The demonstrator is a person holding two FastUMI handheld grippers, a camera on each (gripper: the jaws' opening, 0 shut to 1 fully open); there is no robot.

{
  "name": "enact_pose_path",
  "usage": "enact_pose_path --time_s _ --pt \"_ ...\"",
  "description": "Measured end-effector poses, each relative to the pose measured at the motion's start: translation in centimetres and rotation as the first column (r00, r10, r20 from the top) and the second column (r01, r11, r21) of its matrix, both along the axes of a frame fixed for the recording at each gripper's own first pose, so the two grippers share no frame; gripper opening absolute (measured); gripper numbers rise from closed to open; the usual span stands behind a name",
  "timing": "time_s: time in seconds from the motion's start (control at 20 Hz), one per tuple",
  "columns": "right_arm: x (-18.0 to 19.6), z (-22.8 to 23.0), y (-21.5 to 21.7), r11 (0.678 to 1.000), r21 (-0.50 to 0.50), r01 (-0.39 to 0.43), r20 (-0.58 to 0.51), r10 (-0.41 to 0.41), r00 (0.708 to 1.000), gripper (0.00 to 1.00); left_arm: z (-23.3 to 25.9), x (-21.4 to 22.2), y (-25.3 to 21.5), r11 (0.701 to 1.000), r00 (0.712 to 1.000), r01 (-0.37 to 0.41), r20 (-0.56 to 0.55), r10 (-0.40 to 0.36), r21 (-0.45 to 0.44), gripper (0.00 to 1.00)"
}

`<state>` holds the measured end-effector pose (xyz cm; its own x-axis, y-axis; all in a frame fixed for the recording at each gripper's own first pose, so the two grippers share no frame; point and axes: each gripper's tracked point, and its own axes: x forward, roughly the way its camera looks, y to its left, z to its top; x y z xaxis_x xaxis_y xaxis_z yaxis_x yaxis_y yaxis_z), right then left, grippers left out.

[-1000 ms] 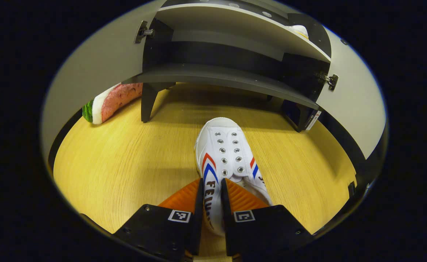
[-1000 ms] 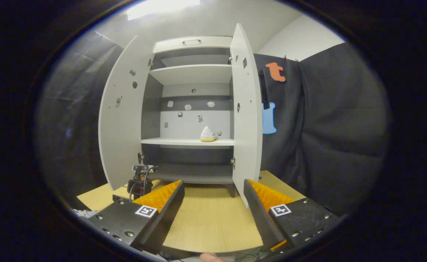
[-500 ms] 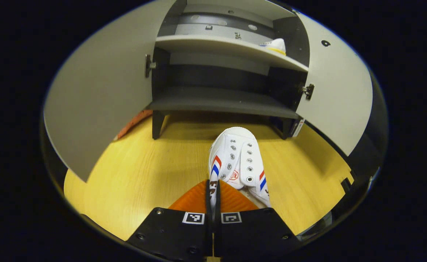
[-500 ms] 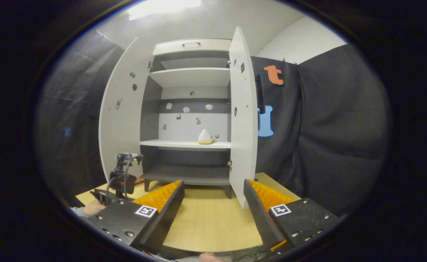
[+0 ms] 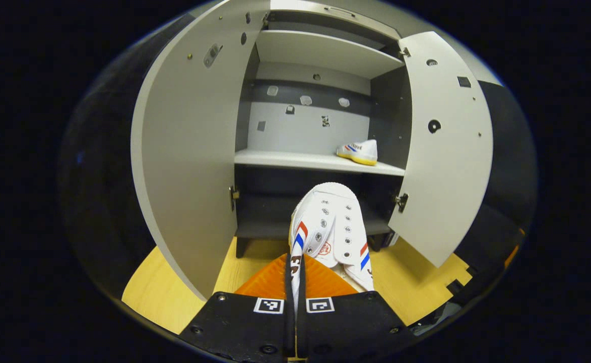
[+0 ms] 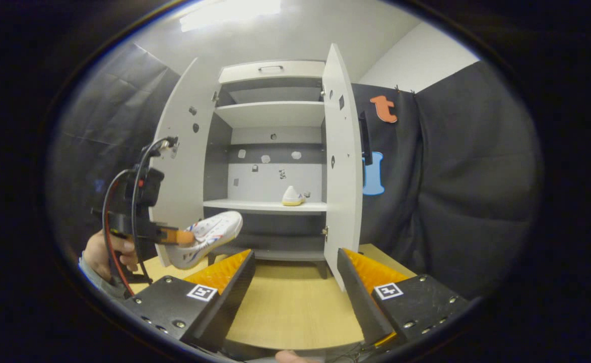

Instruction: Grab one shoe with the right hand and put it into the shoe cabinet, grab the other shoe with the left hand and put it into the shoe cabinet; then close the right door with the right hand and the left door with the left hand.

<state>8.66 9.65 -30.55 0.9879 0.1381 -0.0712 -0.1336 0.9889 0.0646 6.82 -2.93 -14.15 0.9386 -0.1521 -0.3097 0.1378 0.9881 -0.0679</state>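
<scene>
Now we have the second shoe (image 5: 333, 227) pinched by its side wall in the left gripper (image 5: 295, 282), lifted off the table (image 6: 290, 307) before the open shoe cabinet (image 5: 320, 116). We should carry it level onto the middle shelf (image 5: 295, 160), left of the first shoe (image 5: 359, 151) (clearing both doors). Our right gripper (image 6: 295, 287) waits empty, fingers spread.

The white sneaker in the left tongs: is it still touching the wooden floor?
Apart. The right gripper view shows the white sneaker held by the left tongs in the air, clear of the wooden floor.
</scene>
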Motion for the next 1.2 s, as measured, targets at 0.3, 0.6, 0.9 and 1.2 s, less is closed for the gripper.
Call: enact_pose_path --time_s 0.3,0.6,0.9,1.2 --pt "-0.4 1.4 0.0 0.998 0.058 0.002 0.071 -0.006 0.997 0.97 5.9 3.6 -2.0 0.994 0.998 0.005 0.059 0.002 -0.109 0.02" --pt "-1.0 1.1 -0.2 0.999 0.047 -0.009 0.084 0.005 0.996 0.97 9.1 10.4 -2.2 0.999 0.997 -0.038 0.074 0.039 -0.017 0.02" --pt "-1.1 1.1 -0.3 0.998 0.066 -0.015 0.090 0.009 0.996 0.97 10.5 19.9 -2.4 0.985 0.997 -0.077 -0.013 0.076 -0.154 0.02" --pt "-0.9 1.0 -0.7 0.996 0.091 -0.014 0.093 0.005 0.996 0.98 8.6 27.6 -0.7 0.971 0.983 -0.178 -0.065 0.170 -0.158 0.02"
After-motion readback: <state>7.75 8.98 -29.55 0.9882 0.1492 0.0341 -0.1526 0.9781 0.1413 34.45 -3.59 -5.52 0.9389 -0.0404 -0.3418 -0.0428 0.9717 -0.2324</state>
